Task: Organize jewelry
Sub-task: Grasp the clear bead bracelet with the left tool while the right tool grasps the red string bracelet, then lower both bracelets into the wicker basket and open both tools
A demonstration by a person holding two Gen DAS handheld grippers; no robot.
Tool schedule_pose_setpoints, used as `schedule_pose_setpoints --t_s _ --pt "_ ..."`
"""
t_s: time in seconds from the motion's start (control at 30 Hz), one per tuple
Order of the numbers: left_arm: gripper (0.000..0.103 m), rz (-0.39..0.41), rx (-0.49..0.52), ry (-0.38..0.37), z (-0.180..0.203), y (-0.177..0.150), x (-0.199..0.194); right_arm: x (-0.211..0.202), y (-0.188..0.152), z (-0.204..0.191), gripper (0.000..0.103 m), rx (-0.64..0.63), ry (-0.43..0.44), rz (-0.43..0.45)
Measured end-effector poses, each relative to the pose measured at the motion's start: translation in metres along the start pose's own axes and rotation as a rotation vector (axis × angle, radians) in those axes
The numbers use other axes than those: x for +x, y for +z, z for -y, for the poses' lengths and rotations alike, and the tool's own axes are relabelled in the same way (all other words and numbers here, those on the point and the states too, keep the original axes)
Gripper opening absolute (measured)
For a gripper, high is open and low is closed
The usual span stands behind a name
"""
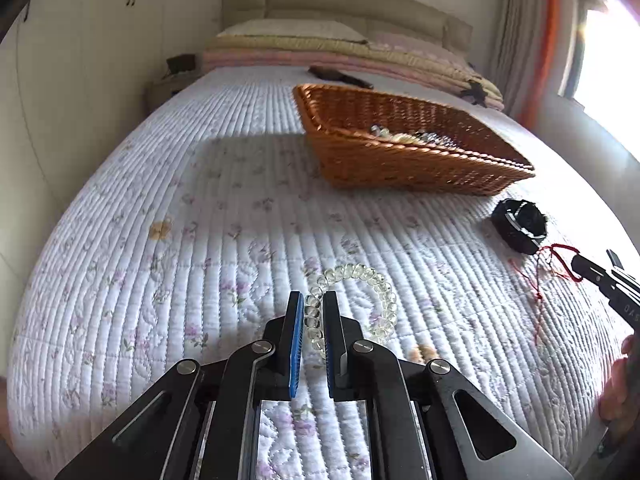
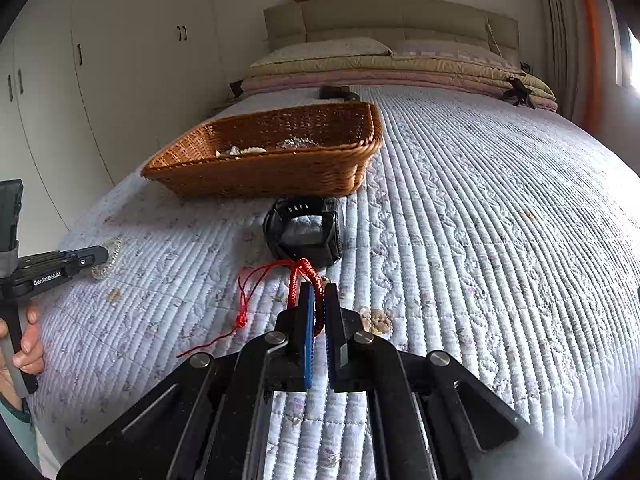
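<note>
My left gripper [image 1: 313, 300] is shut on a clear coiled bracelet [image 1: 372, 280] that lies on the quilted bed. My right gripper [image 2: 319, 290] is shut on a red cord bracelet [image 2: 298, 270], whose loose ends trail left over the quilt. It also shows in the left wrist view [image 1: 560, 258] at the right gripper's tip [image 1: 580, 264]. A black watch [image 2: 306, 232] lies just beyond the red cord; it also shows in the left wrist view [image 1: 520, 226]. A brown wicker basket [image 1: 400, 168] holding several pieces of jewelry stands farther up the bed, also seen in the right wrist view [image 2: 260, 176].
The left gripper [image 2: 96, 258] and the clear bracelet [image 2: 110, 252] appear at the left of the right wrist view. Folded blankets and pillows [image 2: 400, 68] lie at the headboard. White wardrobes [image 2: 100, 80] line the left wall. A small dark object [image 1: 340, 76] lies beyond the basket.
</note>
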State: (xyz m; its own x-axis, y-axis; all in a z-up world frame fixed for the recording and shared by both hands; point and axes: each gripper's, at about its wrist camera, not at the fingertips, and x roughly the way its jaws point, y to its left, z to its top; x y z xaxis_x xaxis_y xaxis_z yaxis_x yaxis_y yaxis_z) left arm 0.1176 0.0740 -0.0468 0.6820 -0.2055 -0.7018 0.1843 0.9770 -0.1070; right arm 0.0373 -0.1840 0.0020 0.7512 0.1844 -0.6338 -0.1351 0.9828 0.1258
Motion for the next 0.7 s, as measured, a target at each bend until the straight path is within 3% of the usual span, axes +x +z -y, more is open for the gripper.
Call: schedule_pose_setpoints --t_s 0.33,0.53,0.7 --pt "0.010 0.106 -0.013 -0.083 0.008 0.008 -0.035 -0.048 0.007 -0.005 0.006 0.030 0.048 0.087" --pt "0.010 0.166 0.005 -0.090 0.022 0.020 -0.062 -0.076 0.027 -0.009 0.006 0.035 0.068 0.156" --pt "0.010 0.227 0.056 -0.050 0.040 0.049 -0.085 -0.087 0.060 -0.014 0.006 0.027 0.094 0.227"
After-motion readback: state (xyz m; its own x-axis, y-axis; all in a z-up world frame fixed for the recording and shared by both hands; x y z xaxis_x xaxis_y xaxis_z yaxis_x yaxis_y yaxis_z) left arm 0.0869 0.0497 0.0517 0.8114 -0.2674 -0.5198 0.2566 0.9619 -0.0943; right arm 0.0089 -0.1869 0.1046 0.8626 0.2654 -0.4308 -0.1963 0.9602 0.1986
